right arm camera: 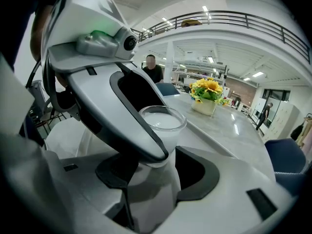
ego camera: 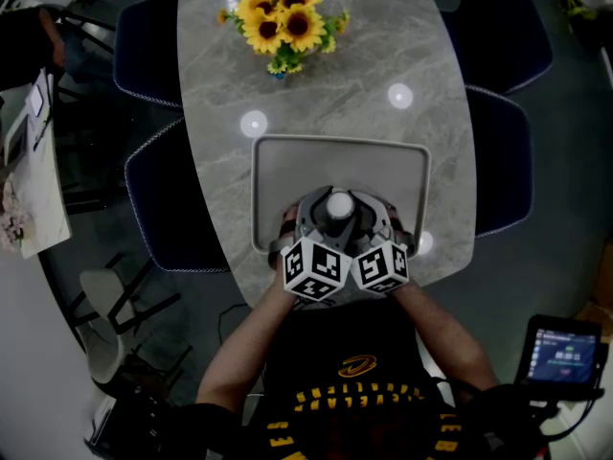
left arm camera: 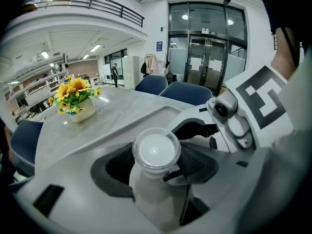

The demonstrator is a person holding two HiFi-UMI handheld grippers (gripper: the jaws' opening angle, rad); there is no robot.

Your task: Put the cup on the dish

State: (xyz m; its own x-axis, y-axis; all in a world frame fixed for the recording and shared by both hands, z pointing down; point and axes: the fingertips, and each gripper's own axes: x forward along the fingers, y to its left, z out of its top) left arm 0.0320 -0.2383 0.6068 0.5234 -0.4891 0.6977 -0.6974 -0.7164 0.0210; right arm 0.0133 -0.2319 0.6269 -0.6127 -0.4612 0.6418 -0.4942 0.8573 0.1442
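Note:
A small clear cup (ego camera: 339, 204) with a white inside is over the near end of the grey tray (ego camera: 278, 161), and no separate dish shows. Both grippers meet at it from the table's front edge. In the left gripper view the cup (left arm camera: 156, 150) sits between the dark pads of my left gripper (left arm camera: 158, 167), which close on its sides. In the right gripper view the cup (right arm camera: 163, 122) stands at the tips of my right gripper (right arm camera: 156, 167), whose jaws hug its base, with a finger of the left gripper (right arm camera: 131, 116) crossing its near side. The cup's base is hidden.
A vase of sunflowers (ego camera: 284, 22) stands at the far end of the oval marble table (ego camera: 383, 56). Blue chairs (ego camera: 168, 199) flank both sides. A small screen (ego camera: 565, 353) sits low on the right. A person (right arm camera: 152, 69) stands in the background.

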